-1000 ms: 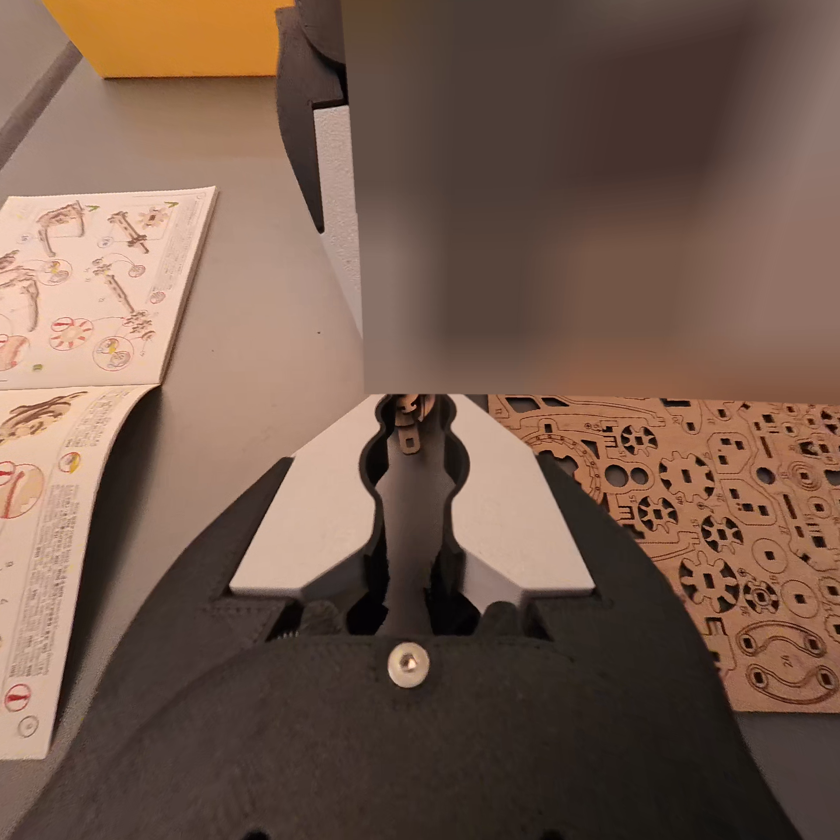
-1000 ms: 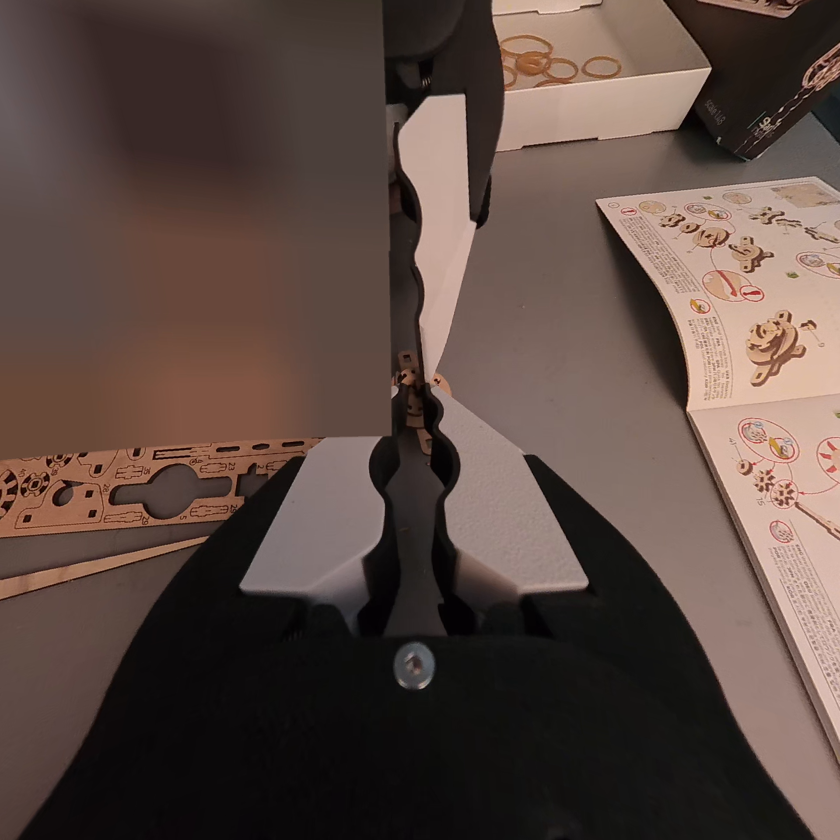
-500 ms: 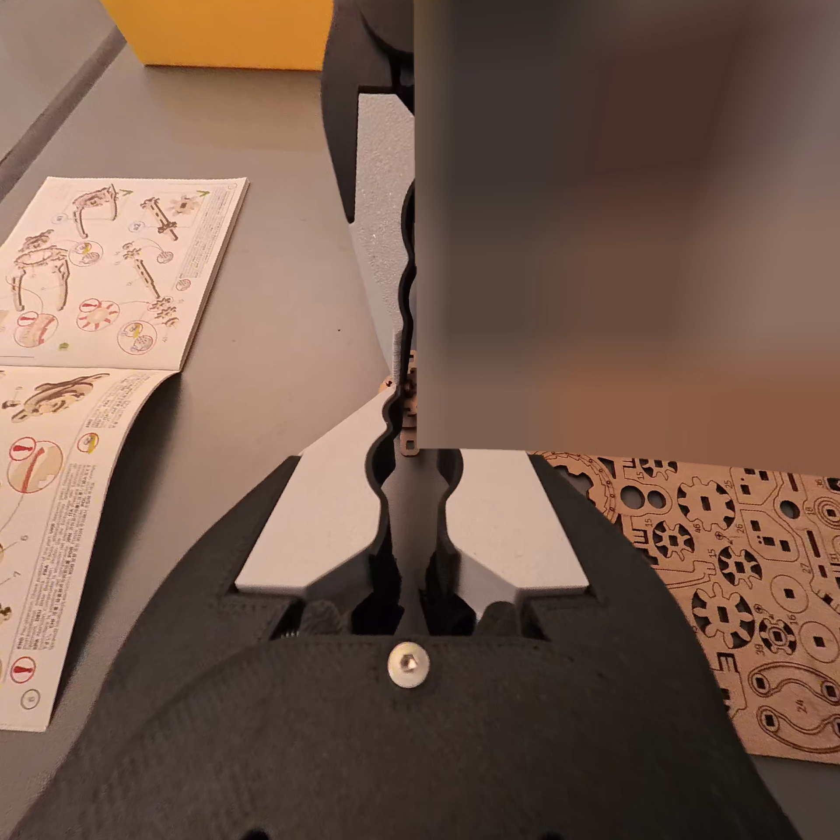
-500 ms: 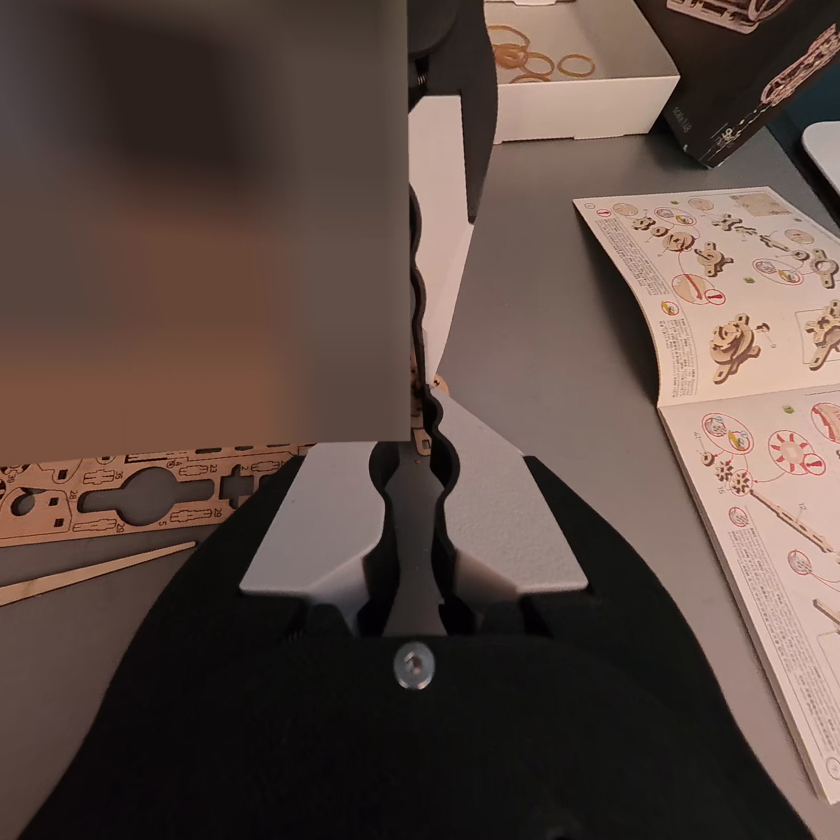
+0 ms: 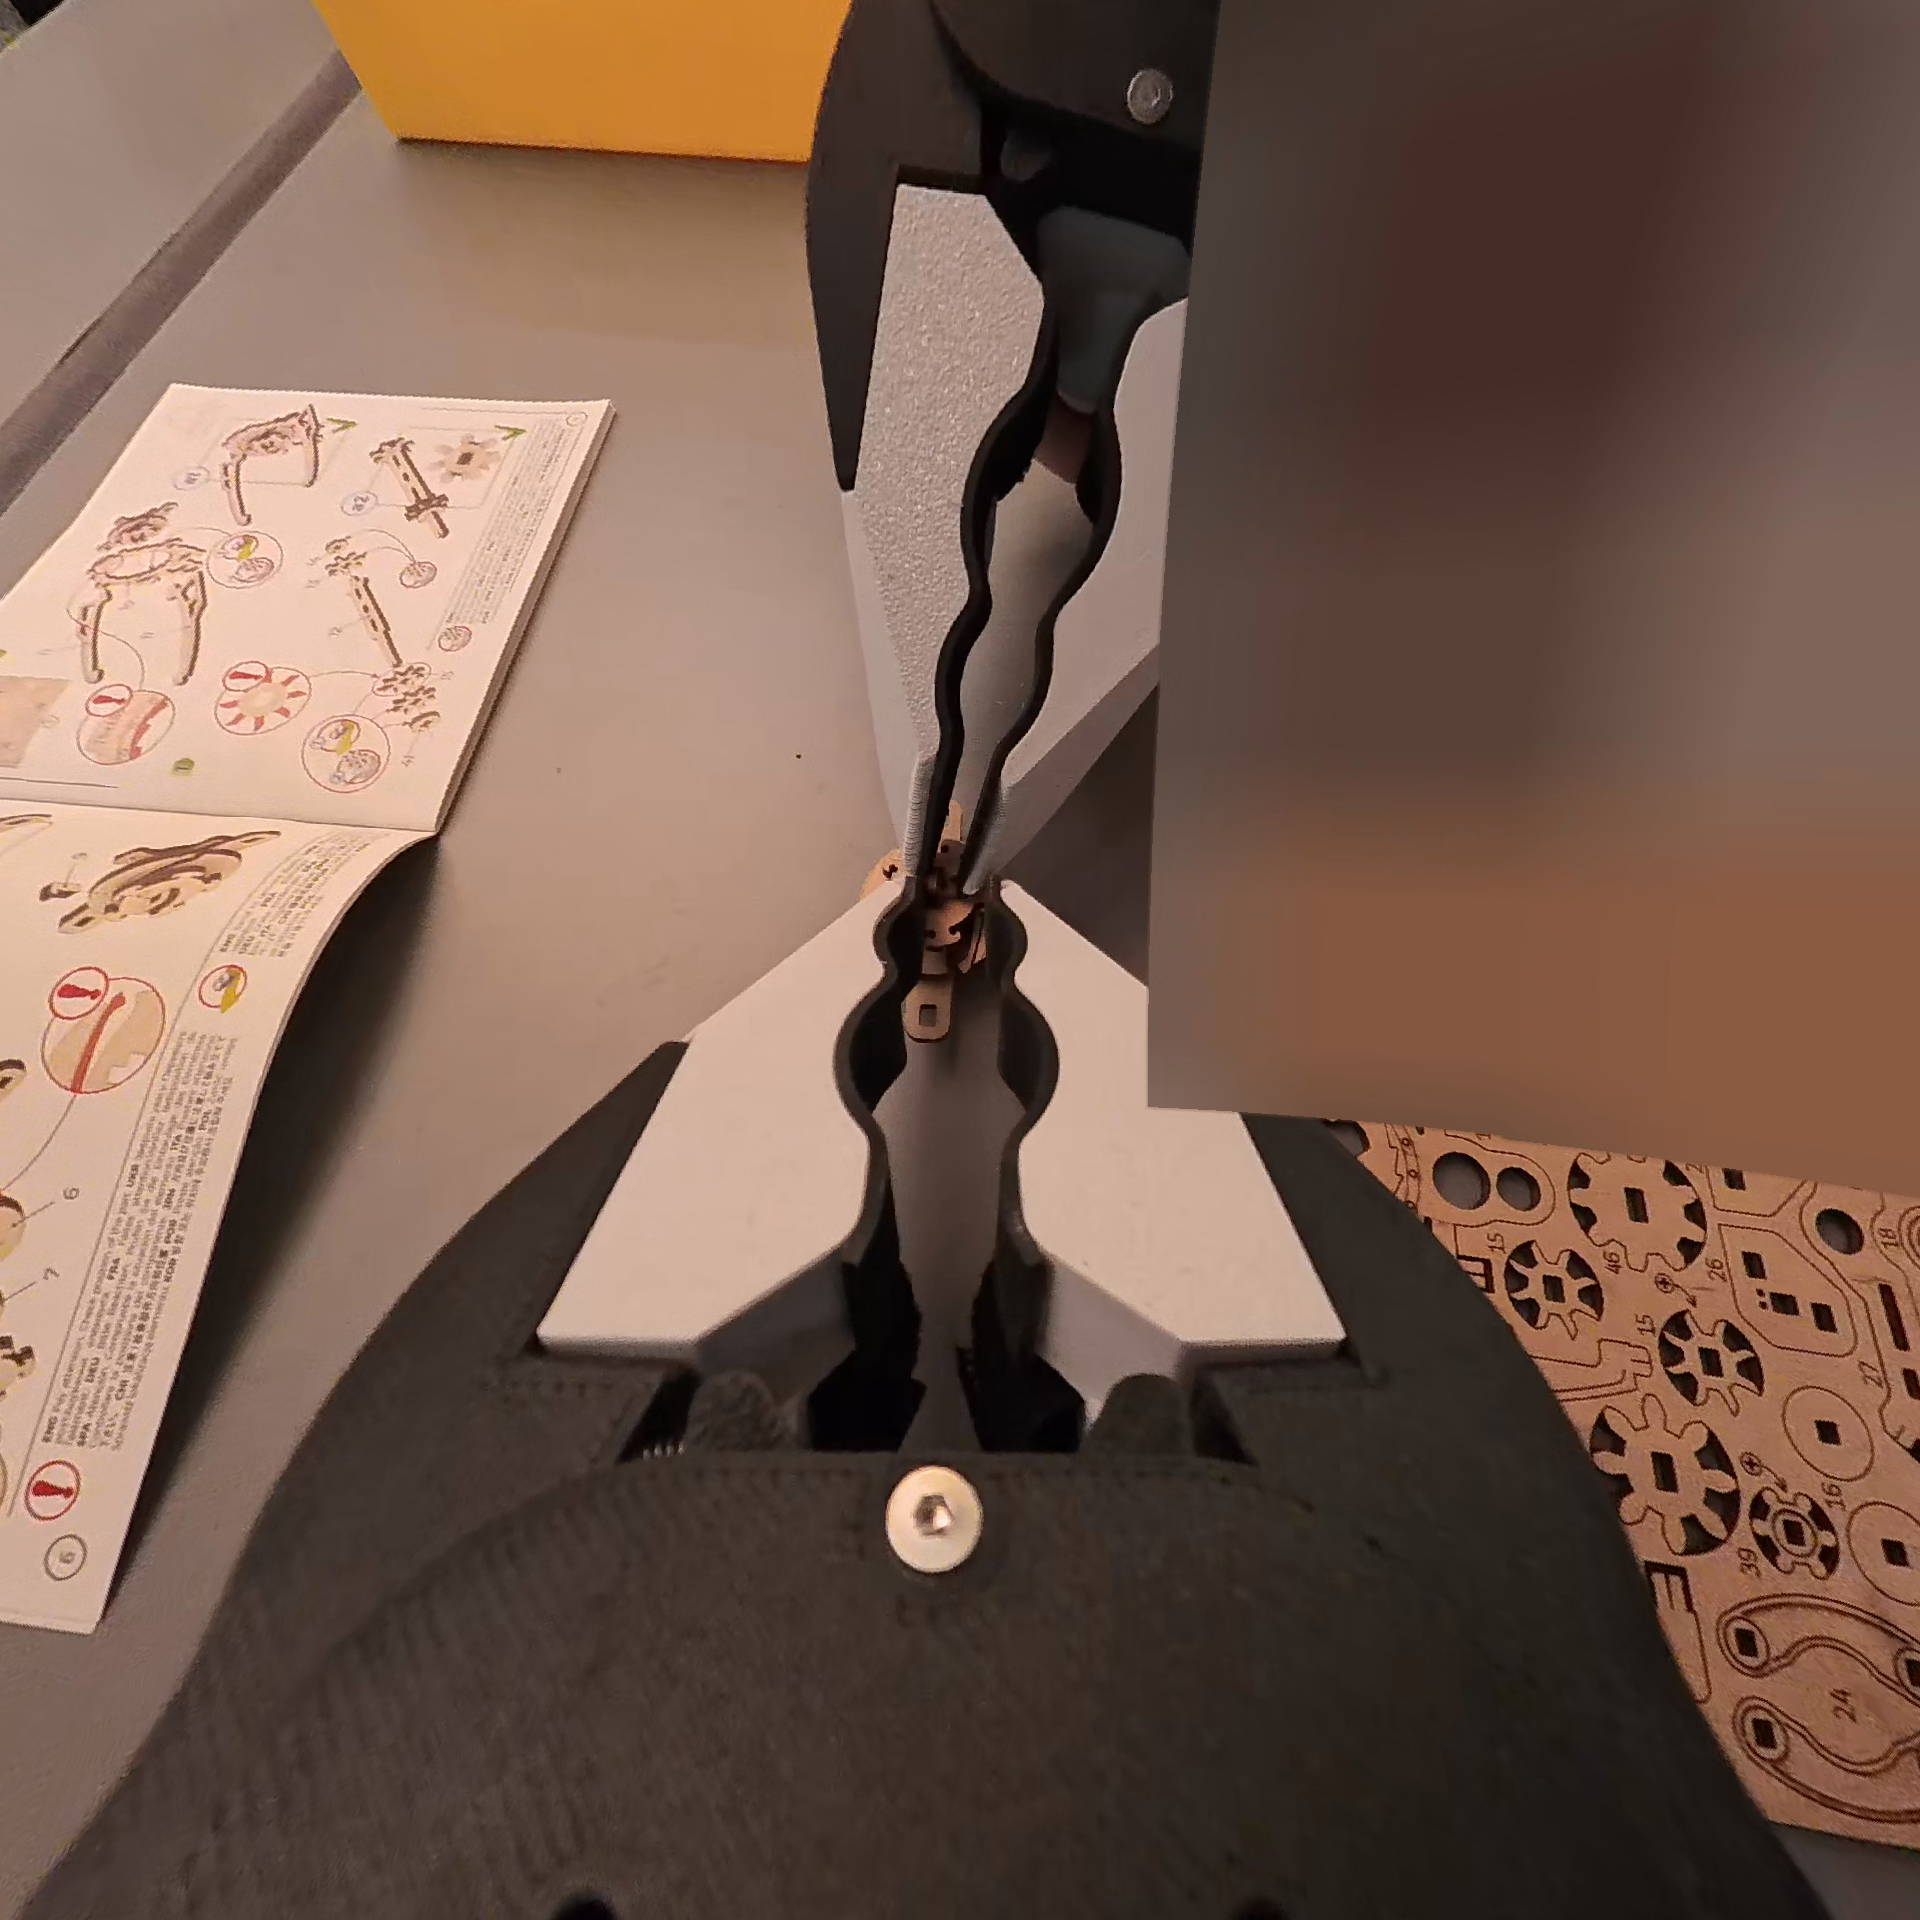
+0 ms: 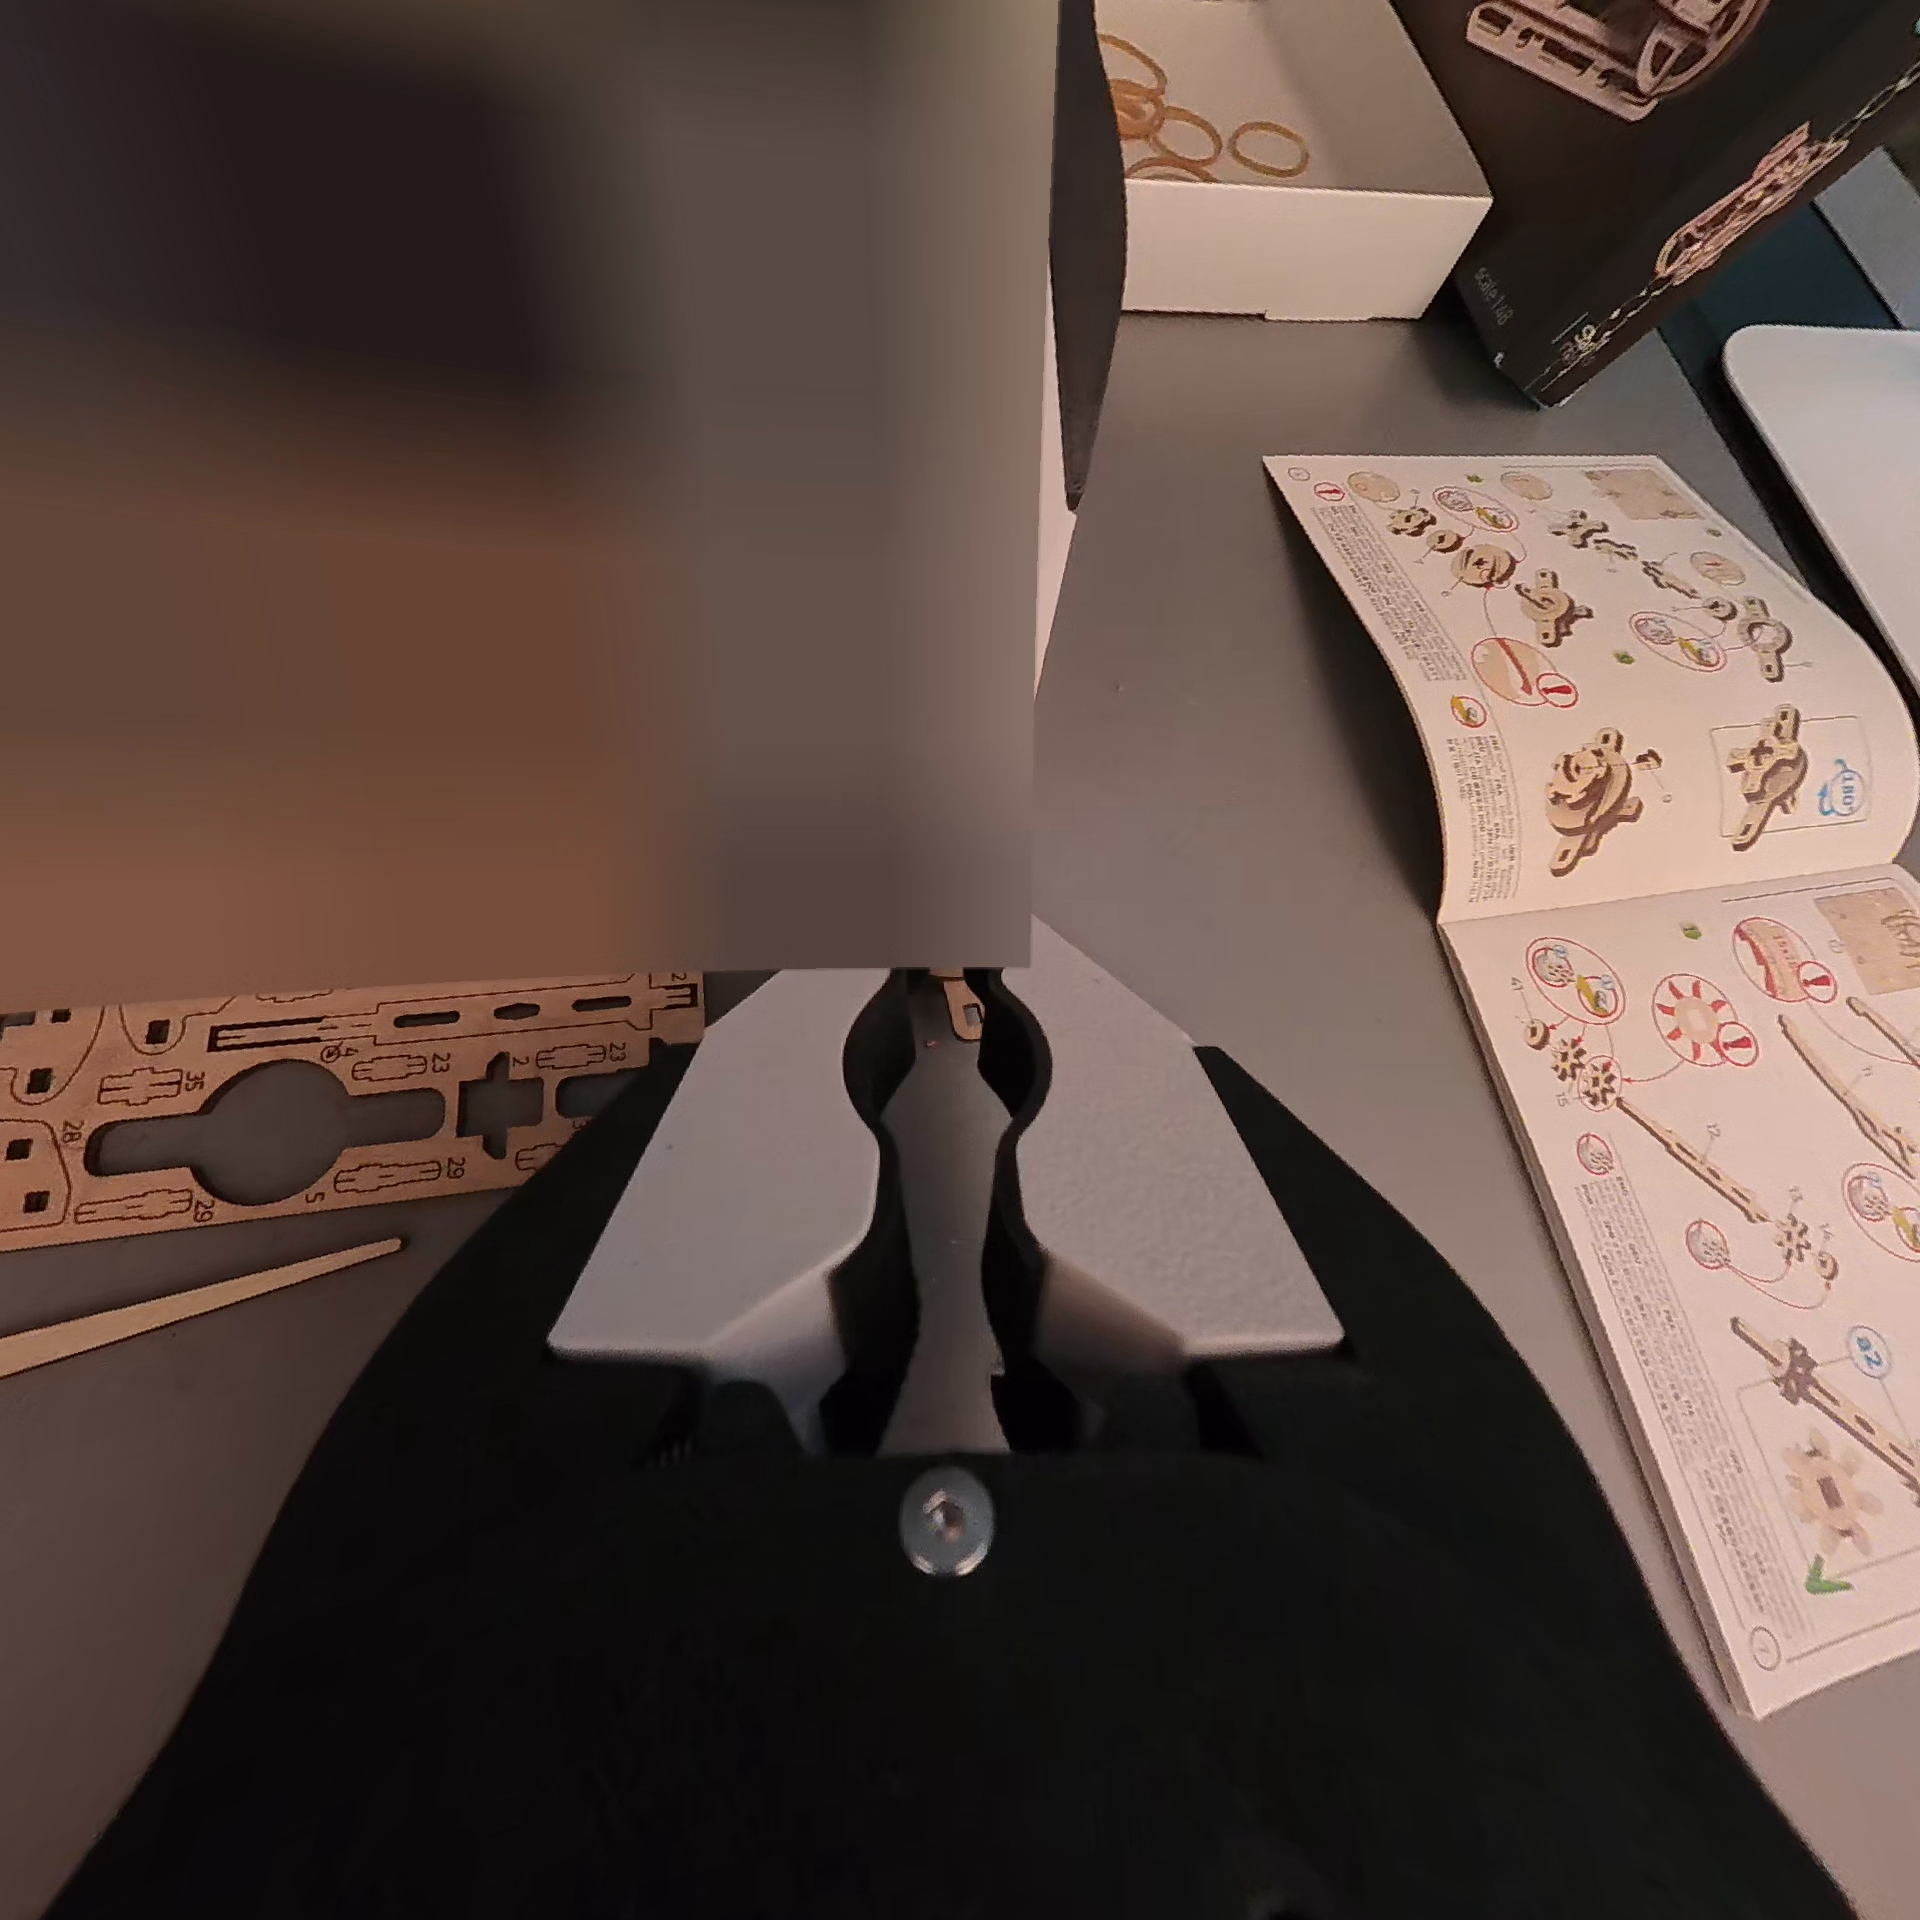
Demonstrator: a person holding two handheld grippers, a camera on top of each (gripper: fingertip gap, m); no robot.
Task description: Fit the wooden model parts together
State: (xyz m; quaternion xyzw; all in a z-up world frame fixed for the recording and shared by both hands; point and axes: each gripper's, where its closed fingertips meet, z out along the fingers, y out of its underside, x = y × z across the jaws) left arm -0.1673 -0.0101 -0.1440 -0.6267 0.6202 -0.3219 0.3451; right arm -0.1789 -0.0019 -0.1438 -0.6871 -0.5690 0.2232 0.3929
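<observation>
Left wrist view: left gripper [image 5: 940, 914] pinches a small, thin, pale wooden model part [image 5: 938, 992] at its tips, meeting the right gripper [image 5: 948, 847] clamped opposite. Light, brittle; grip flat faces.

black textured left gripper [image 5: 943, 902] body, pale grey wavy-edged fingers [image 5: 727, 1164], silver hex screw [image 5: 933, 1519]

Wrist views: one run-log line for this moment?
phase: mating | left claw: shut on wooden part | right claw: shut on facing piece | tips meet above table
</observation>
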